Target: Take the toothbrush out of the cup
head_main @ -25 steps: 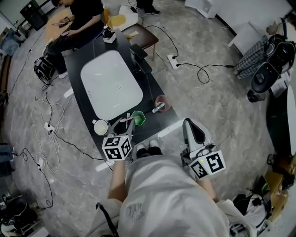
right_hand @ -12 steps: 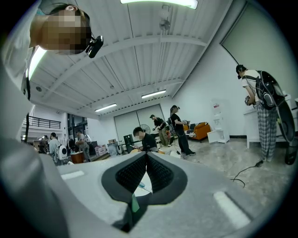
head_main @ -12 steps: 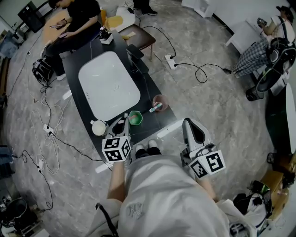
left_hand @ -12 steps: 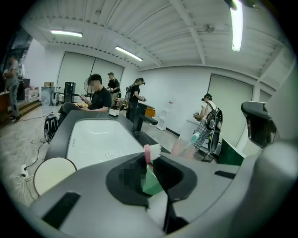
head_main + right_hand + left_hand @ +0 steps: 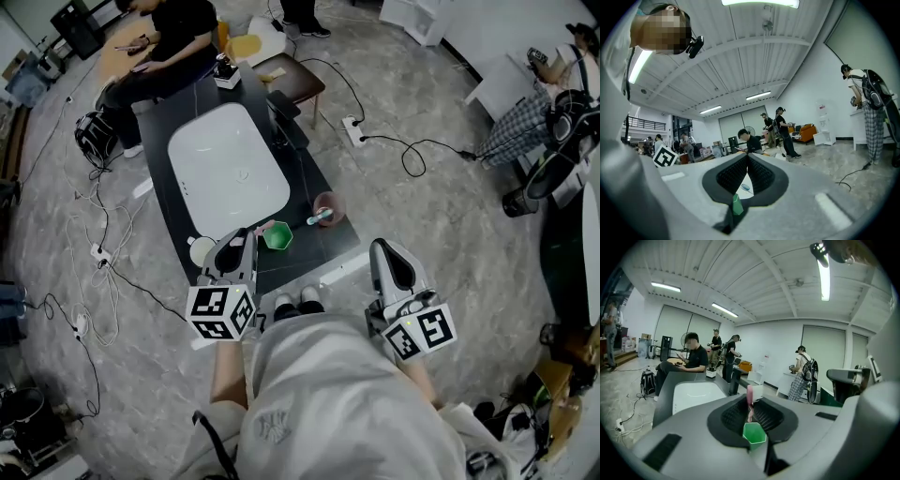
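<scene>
A green hexagonal cup [image 5: 278,238] stands near the front edge of the black table [image 5: 309,246]. From its left rim a pink toothbrush [image 5: 265,227] sticks up. In the left gripper view the toothbrush [image 5: 750,393] stands upright between the ribbed pads, its lower end at the mouth of the cup [image 5: 754,435]. My left gripper [image 5: 250,235] is closing, and its pads press on the brush's handle. My right gripper [image 5: 382,249] hangs off the table's front right corner, shut and holding nothing; in its own view the right gripper [image 5: 747,157] shows its pads meeting at the tips.
A pink cup [image 5: 329,207] with a blue-and-white toothbrush [image 5: 319,219] stands right of the green one. A white mug [image 5: 200,251] sits at the front left, with a white basin [image 5: 228,169] behind it. Cables [image 5: 403,150] cross the floor. A person [image 5: 169,37] sits at the table's far end.
The left gripper's jaws were open around the toothbrush and have closed onto it. That gripper has drawn back a little toward me. The right gripper has not moved.
</scene>
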`<state>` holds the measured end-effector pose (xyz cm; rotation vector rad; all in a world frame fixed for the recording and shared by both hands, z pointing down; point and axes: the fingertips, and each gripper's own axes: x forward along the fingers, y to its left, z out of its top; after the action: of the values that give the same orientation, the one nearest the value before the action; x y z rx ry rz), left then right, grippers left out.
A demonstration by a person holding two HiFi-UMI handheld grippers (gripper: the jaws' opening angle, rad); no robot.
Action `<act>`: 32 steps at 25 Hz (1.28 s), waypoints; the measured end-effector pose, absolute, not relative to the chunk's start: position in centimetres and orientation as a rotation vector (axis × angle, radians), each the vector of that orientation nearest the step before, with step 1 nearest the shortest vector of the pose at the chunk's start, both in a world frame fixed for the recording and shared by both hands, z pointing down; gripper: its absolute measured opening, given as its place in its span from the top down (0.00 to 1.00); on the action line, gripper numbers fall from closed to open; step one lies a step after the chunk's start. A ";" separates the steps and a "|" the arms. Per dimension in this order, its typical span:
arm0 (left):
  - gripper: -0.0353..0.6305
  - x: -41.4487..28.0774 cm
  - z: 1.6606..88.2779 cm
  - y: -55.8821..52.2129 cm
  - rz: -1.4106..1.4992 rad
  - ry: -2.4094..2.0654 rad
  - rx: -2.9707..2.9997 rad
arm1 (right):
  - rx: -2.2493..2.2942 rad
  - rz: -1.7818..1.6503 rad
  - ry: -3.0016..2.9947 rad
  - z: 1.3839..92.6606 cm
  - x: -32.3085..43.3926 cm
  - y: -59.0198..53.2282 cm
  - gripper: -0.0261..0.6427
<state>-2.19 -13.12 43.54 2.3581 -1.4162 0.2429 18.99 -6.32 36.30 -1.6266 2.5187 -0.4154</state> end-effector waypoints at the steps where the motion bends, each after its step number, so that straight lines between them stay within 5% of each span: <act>1: 0.90 -2.4 42.5 -12.8 0.218 -1.419 2.371 | -1.615 -0.412 2.525 36.3 18.9 -6.3 0.95; 21: 0.90 -11.2 35.3 -2.6 0.069 -1.754 2.200 | -1.338 -0.405 2.673 35.9 14.8 -7.4 0.95; 32: 0.90 -4.7 39.0 -4.1 0.333 -1.318 2.264 | -1.406 -0.440 2.618 36.9 16.9 -7.0 0.95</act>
<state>-4.71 -4.10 38.95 2.2641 -1.3182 0.3330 16.95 -6.99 36.85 -1.4060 2.6176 -0.4401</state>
